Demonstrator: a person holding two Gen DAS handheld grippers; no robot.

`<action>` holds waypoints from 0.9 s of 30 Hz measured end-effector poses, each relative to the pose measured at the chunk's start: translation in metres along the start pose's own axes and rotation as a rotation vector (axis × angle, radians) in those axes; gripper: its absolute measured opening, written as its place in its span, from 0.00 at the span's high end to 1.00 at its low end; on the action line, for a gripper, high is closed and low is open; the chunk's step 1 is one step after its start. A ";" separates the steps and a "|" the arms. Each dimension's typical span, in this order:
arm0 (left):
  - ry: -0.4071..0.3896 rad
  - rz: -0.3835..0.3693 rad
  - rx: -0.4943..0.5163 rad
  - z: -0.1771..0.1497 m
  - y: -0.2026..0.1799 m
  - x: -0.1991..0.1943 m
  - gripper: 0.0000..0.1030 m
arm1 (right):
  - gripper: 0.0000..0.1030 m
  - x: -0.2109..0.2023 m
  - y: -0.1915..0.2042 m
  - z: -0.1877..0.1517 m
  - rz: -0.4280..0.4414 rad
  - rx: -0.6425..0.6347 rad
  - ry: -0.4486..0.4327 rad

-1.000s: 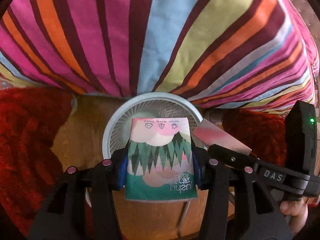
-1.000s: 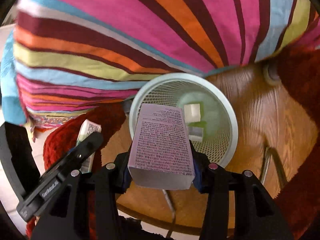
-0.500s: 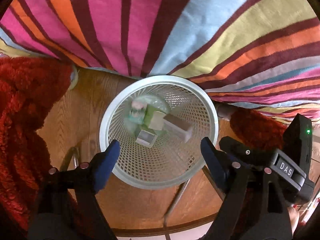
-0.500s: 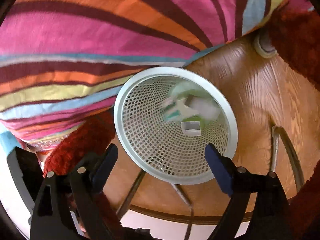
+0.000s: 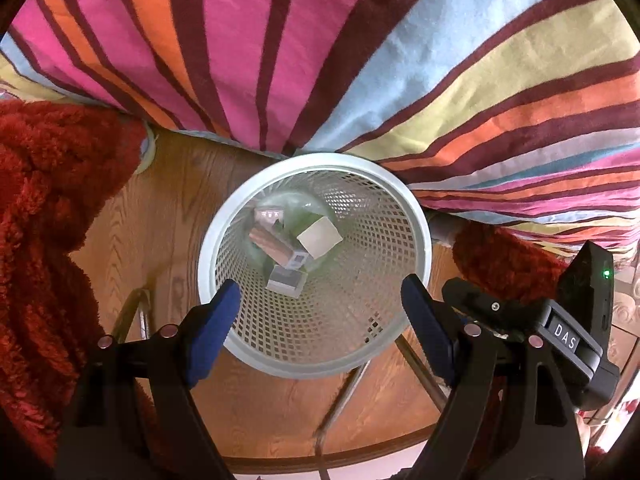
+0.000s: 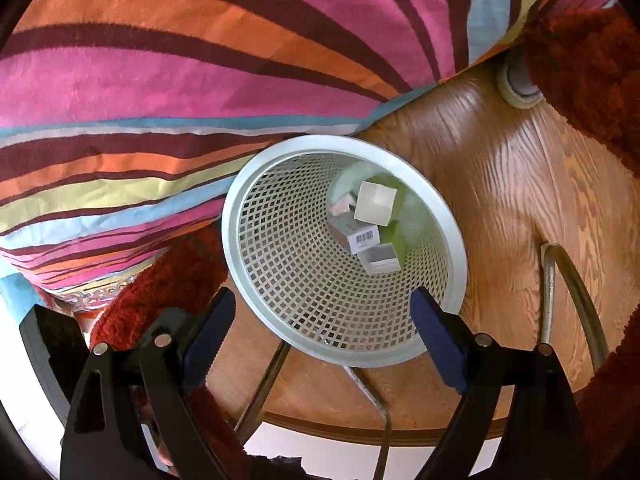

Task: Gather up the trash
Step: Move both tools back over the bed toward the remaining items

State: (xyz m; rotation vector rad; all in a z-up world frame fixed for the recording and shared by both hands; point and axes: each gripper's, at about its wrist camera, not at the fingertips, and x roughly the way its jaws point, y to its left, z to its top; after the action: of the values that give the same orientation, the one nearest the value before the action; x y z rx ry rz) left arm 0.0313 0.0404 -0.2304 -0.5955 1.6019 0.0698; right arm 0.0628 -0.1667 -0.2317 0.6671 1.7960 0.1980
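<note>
Striped blanket (image 5: 320,52) hanging over the far edge of a wooden table (image 5: 168,200), fuzzy red fabric (image 5: 36,220) lying on the table's left side

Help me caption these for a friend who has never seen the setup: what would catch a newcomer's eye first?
The striped blanket in pink, orange, blue and yellow fills the upper half of both views. Below it, a white mesh wastebasket stands on the wooden surface, with small boxes lying at its bottom. The left tongs and right tongs frame the basket, open and empty.
</note>
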 end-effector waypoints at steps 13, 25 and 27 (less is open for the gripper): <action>-0.170 0.001 0.048 -0.014 -0.011 -0.049 0.22 | 0.18 -0.049 0.024 -0.020 0.019 -0.166 -0.171; -0.473 0.090 0.230 -0.023 -0.042 -0.118 0.22 | 0.18 -0.149 0.075 -0.051 -0.011 -0.520 -0.649; -0.521 0.113 0.246 -0.020 -0.046 -0.130 0.22 | 0.18 -0.167 0.079 -0.052 -0.038 -0.560 -0.740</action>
State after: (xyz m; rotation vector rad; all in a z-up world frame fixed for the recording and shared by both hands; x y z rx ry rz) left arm 0.0317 0.0362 -0.0913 -0.2635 1.1132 0.1015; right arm 0.0726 -0.1805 -0.0408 0.2435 0.9712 0.3571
